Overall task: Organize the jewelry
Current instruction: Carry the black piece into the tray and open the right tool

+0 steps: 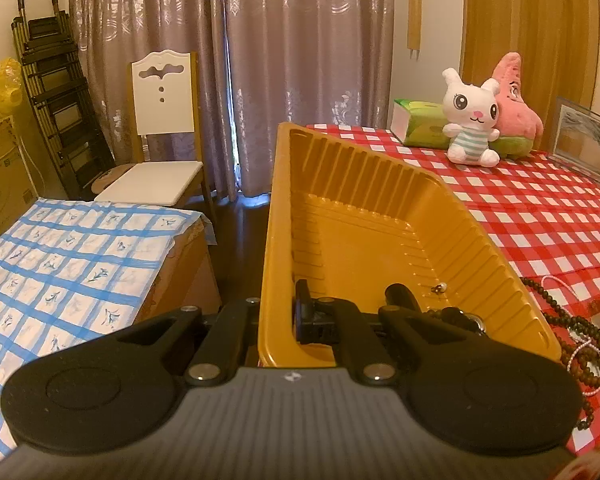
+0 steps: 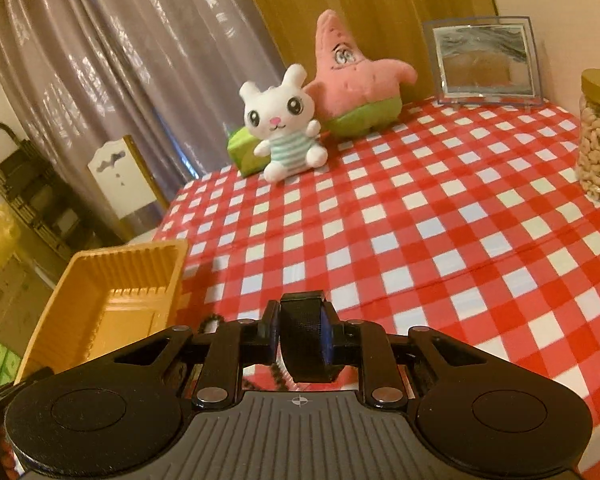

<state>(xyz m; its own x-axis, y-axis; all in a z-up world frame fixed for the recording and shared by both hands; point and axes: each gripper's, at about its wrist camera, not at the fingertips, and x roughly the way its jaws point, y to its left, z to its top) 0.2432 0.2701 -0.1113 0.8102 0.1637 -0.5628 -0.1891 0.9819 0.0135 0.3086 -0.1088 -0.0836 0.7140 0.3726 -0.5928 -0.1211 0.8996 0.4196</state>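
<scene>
Clamped the left gripper (image 1: pixel 278 316), jaws nearly closed, on the left wall of the ribbed golden plastic tray (image 1: pixel 360 248). Pinched a black, fine-textured rounded piece (image 2: pixel 305 320) in the right gripper (image 2: pixel 305 340); could not identify it. Found the dark brown bead strands (image 1: pixel 572 328) beside the tray on the red-checked tablecloth (image 1: pixel 540 208), partly cut off.

Grey patterned curtains (image 1: pixel 228 60), white chair (image 1: pixel 164 120), folded ladder (image 1: pixel 56 92), dark floor (image 1: pixel 236 232), cream wall (image 1: pixel 428 20).

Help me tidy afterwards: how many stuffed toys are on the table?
2: a white rabbit sits at the far edge, and a pink starfish leans right behind it. None seems hidden.
</scene>
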